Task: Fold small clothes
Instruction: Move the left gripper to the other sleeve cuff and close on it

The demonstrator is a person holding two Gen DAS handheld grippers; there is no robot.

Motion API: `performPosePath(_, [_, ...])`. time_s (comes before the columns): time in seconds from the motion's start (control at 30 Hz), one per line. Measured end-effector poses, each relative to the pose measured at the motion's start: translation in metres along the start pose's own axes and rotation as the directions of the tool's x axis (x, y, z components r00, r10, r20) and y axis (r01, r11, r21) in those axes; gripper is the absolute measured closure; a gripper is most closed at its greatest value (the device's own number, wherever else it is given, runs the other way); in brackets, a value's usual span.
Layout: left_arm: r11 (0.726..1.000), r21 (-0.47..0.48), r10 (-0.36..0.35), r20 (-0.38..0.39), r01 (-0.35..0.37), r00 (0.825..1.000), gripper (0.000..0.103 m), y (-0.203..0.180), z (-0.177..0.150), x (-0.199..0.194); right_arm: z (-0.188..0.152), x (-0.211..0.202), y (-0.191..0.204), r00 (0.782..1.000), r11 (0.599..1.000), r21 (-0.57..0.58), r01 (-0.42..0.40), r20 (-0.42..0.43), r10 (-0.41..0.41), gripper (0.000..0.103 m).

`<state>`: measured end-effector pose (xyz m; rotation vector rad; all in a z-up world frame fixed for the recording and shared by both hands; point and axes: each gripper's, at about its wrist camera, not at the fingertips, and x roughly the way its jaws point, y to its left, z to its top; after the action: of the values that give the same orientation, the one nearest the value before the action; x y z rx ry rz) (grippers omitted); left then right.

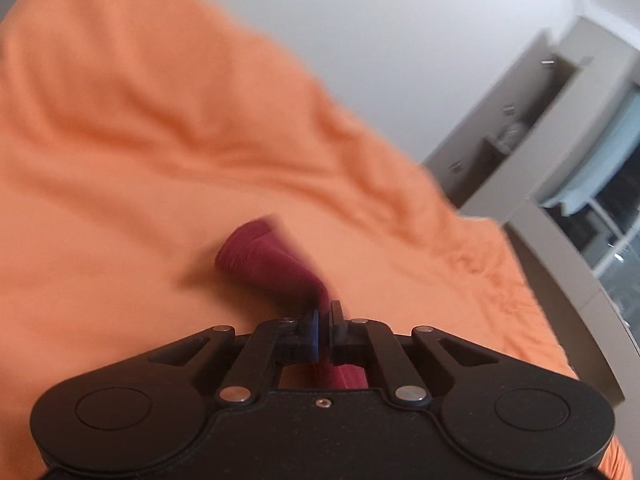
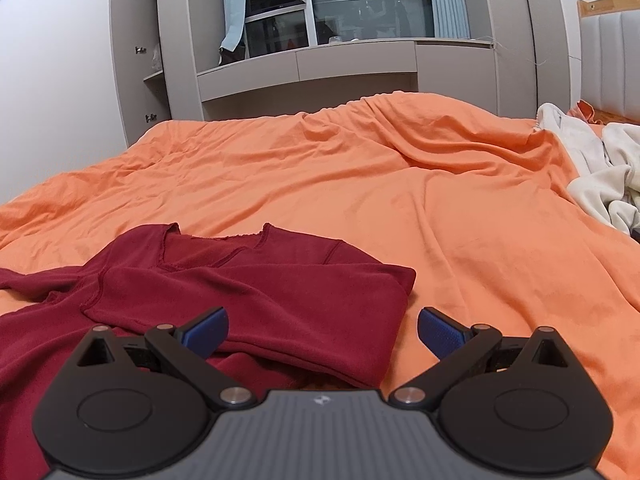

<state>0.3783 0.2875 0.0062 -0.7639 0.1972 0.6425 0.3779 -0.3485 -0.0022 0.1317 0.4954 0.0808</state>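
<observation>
**Shirt near, bedding far right**

The shirt (image 2: pixel 248 284) lies on the bed (image 2: pixel 460 216), near and left of centre, one sleeve folded across its body. The right claw (image 2: pixel 322 330) hangs over its near hem. A heap of bedding (image 2: pixel 596 168) lies far right. A wardrobe (image 2: pixel 140 60) stands behind the bed, far left.

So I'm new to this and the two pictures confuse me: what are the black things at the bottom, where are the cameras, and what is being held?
Each picture comes from a camera mounted on a hand-held gripper, looking forward along its two fingers. There is no robot arm; a person carries one gripper in each hand. The left gripper is shut on a fold of the dark red shirt, lifting it off the orange bedsheet. The right gripper is open and holds nothing; the same shirt lies partly folded on the sheet in front of it. White bedding lies at the right edge.
</observation>
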Motion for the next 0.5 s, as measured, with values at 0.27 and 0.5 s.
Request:
performPosePath(0.27, [0.944, 0.261, -0.225, 0.059, 0.202, 0.973, 0.1, -0.096, -0.021, -0.042, 0.0, -0.004, -0.003, 1.0, 1.0, 0.013, 0.004, 0.023, -0.004, 0.0])
performPosePath(0.5, [0.792, 0.474, -0.403, -0.068, 0.385, 0.913, 0.1, -0.19, -0.088, -0.079, -0.001, -0.005, -0.009, 0.999, 1.0, 0.005, 0.008, 0.04, -0.008, 0.0])
